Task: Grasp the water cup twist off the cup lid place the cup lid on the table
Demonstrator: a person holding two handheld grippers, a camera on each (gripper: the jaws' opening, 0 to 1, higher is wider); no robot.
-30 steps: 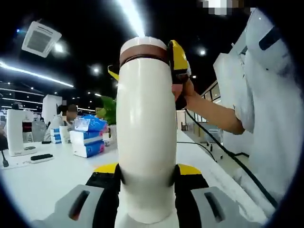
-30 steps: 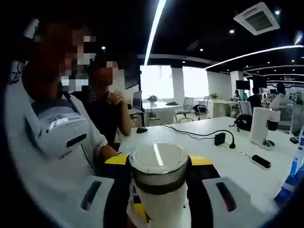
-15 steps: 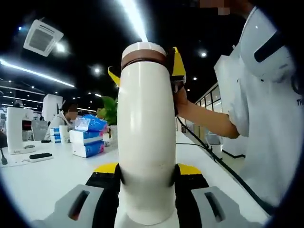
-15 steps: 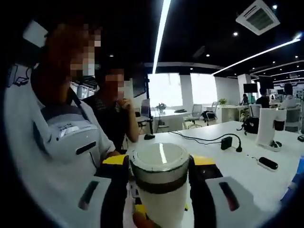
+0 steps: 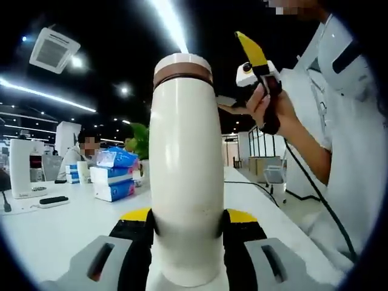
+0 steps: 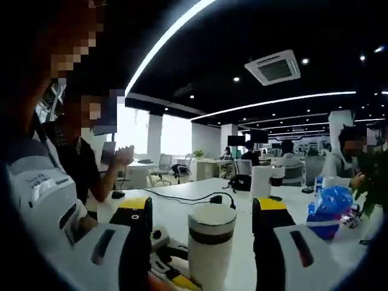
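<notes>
Presently the left gripper stands clamped on the lower body of the white water cup — upright, its brown-banded cup lid on top. The cup's base is hidden behind the jaws. Beyond, the right gripper hangs beside the lid, apart from it — its jaws spread, the cup between them untouched. Farther off, tissue packs sit on the white table.

stacked blue tissue packs sit on a long white bench beside a leafy green plant; a white appliance stands farther left. a black cable trails across the bench, with seated office workers under a ceiling light strip.
</notes>
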